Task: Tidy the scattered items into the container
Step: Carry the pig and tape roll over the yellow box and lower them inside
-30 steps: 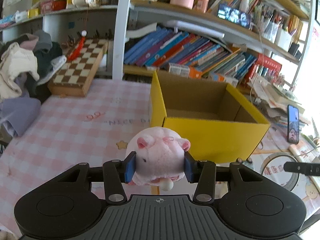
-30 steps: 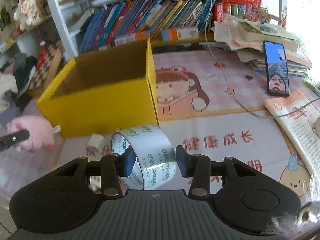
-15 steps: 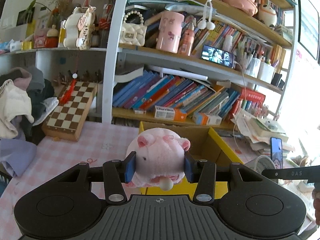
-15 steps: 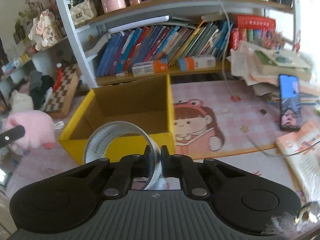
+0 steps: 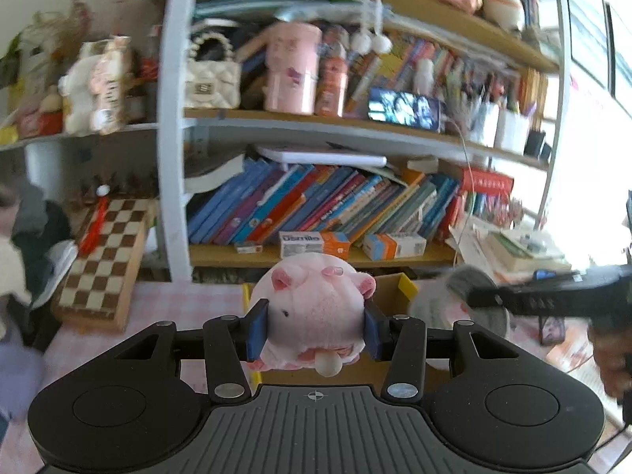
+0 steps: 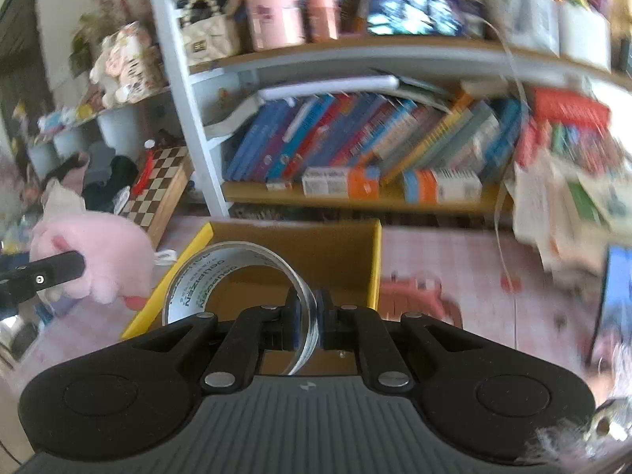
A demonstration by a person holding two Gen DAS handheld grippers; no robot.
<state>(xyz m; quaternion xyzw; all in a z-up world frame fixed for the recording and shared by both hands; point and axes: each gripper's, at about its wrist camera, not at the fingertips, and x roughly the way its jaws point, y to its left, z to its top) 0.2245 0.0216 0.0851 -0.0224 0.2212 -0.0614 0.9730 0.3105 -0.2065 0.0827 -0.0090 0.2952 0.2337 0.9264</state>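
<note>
Both tongs have risen since a second ago. Left tongs (image 5: 314,330) clench the pink plush pig toy (image 5: 314,312), held over the left wall of the open yellow cardboard box (image 6: 316,252). Right tongs (image 6: 304,318) pinch the clear tape roll's (image 6: 237,276) rim; it hangs above the box's opening, nearer to dropping in.

A pink plush pig (image 5: 316,312) is clamped upright between blue pads off the table at the left edge of the open yellow cardboard box (image 6: 335,252), while a clear tape roll (image 6: 237,300), pinched by its wall, hangs above the box's near side.
</note>
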